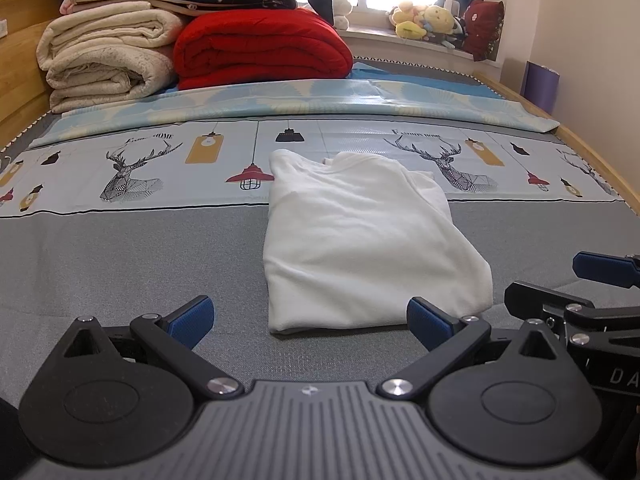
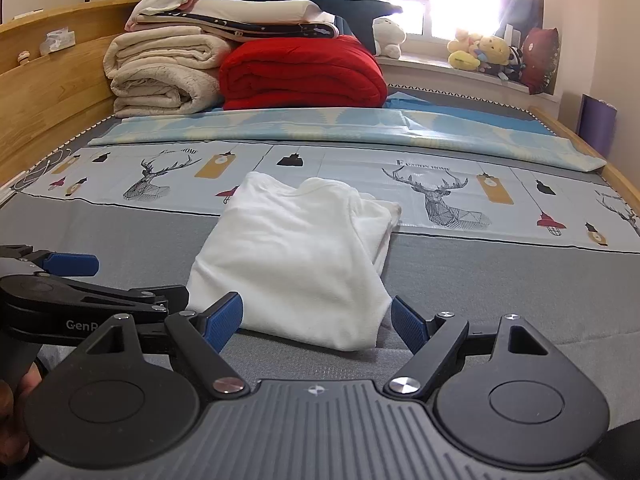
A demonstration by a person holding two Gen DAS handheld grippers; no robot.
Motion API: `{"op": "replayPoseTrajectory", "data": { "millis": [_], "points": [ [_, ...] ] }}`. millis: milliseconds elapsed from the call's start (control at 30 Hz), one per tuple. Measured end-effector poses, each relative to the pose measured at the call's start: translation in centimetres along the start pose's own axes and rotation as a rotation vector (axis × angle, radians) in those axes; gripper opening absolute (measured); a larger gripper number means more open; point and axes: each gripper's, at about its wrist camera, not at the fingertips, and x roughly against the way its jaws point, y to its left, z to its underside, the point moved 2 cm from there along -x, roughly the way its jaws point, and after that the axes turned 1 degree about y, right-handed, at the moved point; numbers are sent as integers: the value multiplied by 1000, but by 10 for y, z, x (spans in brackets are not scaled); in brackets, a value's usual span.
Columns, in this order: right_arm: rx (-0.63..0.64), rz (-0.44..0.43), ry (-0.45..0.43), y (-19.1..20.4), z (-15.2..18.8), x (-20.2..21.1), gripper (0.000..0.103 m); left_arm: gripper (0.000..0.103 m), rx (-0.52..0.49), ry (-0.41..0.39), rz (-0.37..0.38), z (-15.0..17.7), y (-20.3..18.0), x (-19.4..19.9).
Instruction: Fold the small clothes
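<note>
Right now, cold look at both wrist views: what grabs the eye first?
The white folded garment lies mid-bed on the grey sheet, just ahead of both open tongs, the left and the right, neither touching it. Behind it, a bright red folded blanket sits by the cream blankets at the headboard end. Plush toys line the backlit windowsill.
</note>
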Motion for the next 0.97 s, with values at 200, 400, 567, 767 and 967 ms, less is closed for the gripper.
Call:
{"op": "replayPoseTrajectory", "data": {
  "millis": [200, 400, 567, 767, 967],
  "points": [
    [0, 0, -1, 0, 0, 0, 83, 103, 6, 3, -1, 0, 0, 0],
    [0, 0, -1, 0, 0, 0, 83, 103, 9, 4, -2, -1, 0, 0],
    [-1, -1, -1, 0, 0, 0, 83, 103, 7, 3, -1, -1, 0, 0],
    [-1, -1, -3, 0, 0, 1, 83, 103, 10, 6, -5, -1, -2, -2],
    [-3, -3, -4, 0, -1, 1, 83, 103, 6, -7, -7, -1, -3, -2]
  ]
}}
